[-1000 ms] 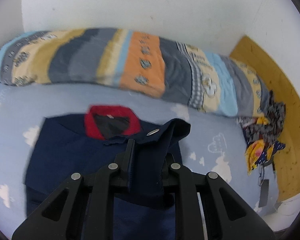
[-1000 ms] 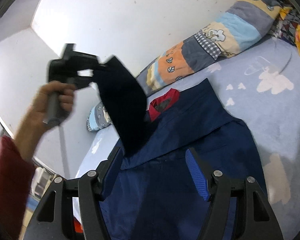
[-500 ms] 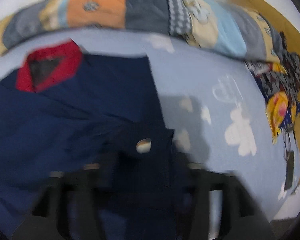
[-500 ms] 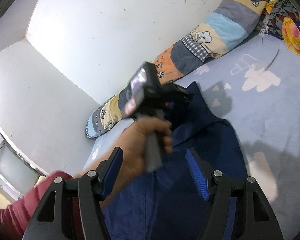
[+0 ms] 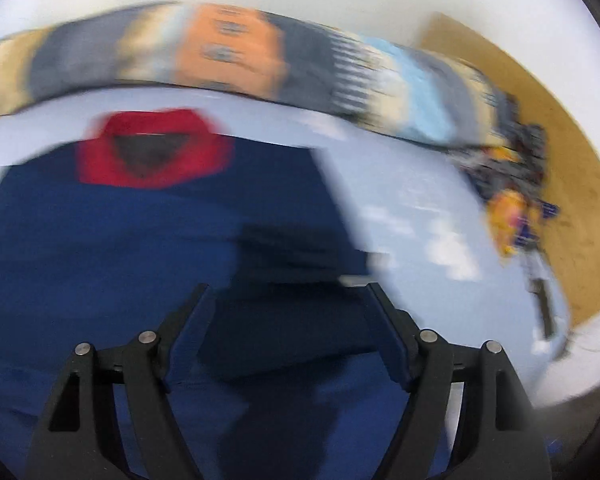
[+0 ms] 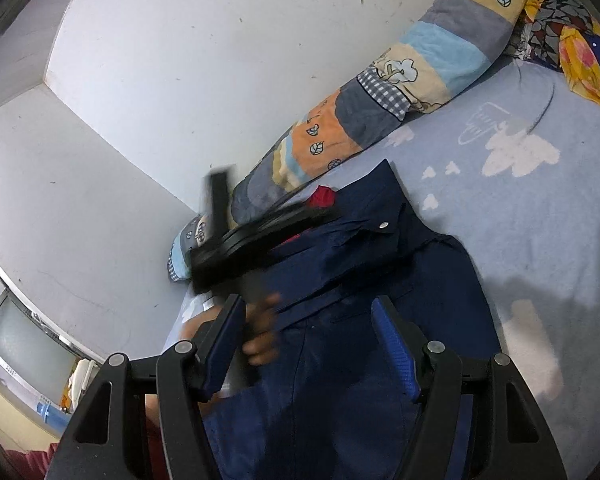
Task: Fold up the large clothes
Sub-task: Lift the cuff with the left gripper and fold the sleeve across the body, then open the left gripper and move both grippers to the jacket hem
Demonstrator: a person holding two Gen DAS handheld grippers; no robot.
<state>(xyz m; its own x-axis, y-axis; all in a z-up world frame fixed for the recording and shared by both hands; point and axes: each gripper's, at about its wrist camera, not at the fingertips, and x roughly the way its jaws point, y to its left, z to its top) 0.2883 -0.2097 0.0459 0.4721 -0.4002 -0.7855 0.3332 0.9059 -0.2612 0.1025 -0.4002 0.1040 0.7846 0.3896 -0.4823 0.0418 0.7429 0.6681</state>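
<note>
Navy jacket (image 6: pixel 380 280) lay mid-frame on the bed (image 6: pixel 540 208), one sleeve (image 6: pixel 364 240) already folded across. Left tongs (image 5: pixel 288 332) opening, nothing pinched; right tongs (image 6: pixel 308 344) apart, empty. Other folds remained.

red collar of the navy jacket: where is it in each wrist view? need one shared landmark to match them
Left wrist: red collar, upper left, at the top edge of the navy jacket, blurred.
Right wrist: red collar, centre, a small patch partly hidden behind the left claw.
Shared landmark: patchwork pillow along the wall behind the collar.
</note>
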